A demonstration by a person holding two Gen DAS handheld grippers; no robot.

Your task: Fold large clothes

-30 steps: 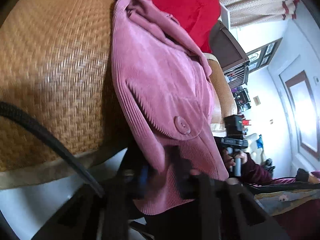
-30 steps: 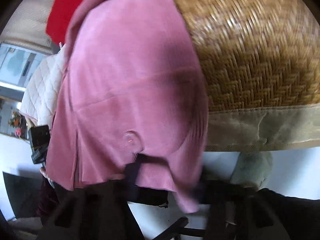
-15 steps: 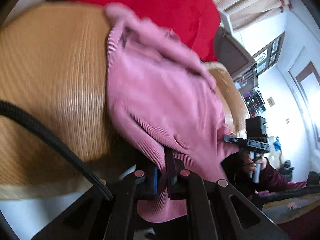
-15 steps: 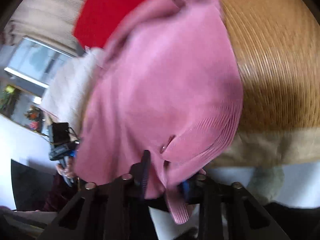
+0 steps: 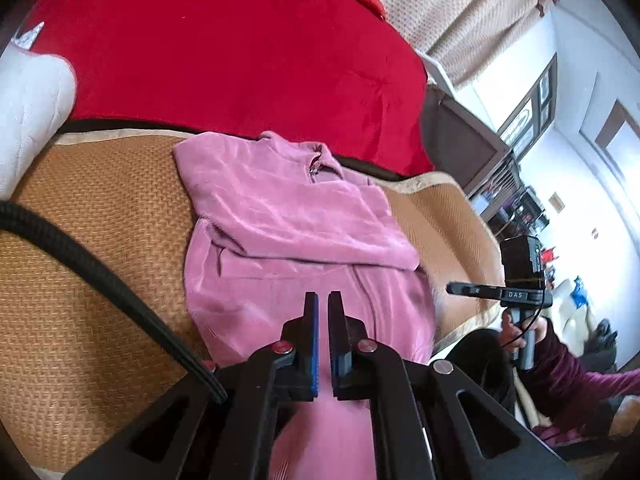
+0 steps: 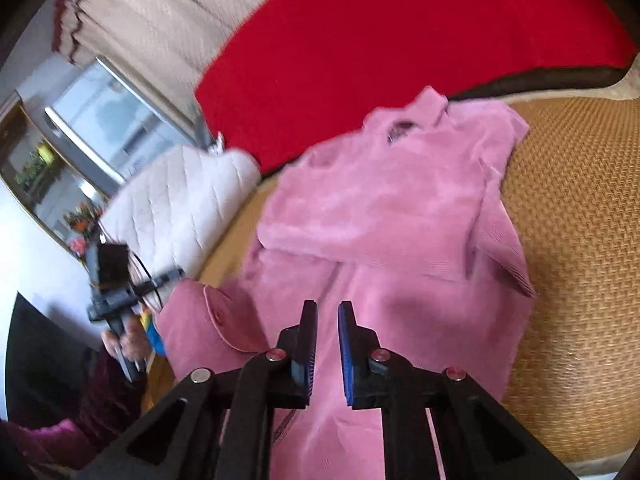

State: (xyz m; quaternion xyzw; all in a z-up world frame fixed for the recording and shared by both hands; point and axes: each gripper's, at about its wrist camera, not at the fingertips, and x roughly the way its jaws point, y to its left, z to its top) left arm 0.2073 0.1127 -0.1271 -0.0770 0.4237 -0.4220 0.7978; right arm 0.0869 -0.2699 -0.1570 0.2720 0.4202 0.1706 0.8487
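Note:
A pink corduroy jacket (image 5: 288, 232) lies on a woven straw mat (image 5: 100, 240), collar at the far side, a sleeve folded across its chest. It also shows in the right wrist view (image 6: 380, 220). My left gripper (image 5: 323, 300) hovers over the jacket's lower half, jaws nearly closed with a thin gap and nothing between them. My right gripper (image 6: 327, 308) hovers over the lower half too, jaws a little apart and empty. The right gripper shows from the side in the left wrist view (image 5: 456, 289). The jacket's hem is hidden under both grippers.
A red blanket (image 5: 224, 40) lies behind the mat. A white quilted garment (image 6: 176, 204) sits at the left end, also in the left wrist view (image 5: 28, 108). A black cable (image 5: 100, 272) crosses the mat. Beige curtains (image 6: 160, 12) and furniture (image 5: 460, 144) stand beyond.
Both grippers held the jacket's lower edge one second ago and have let it go. They have lifted back, and the jacket now lies flat on the mat.

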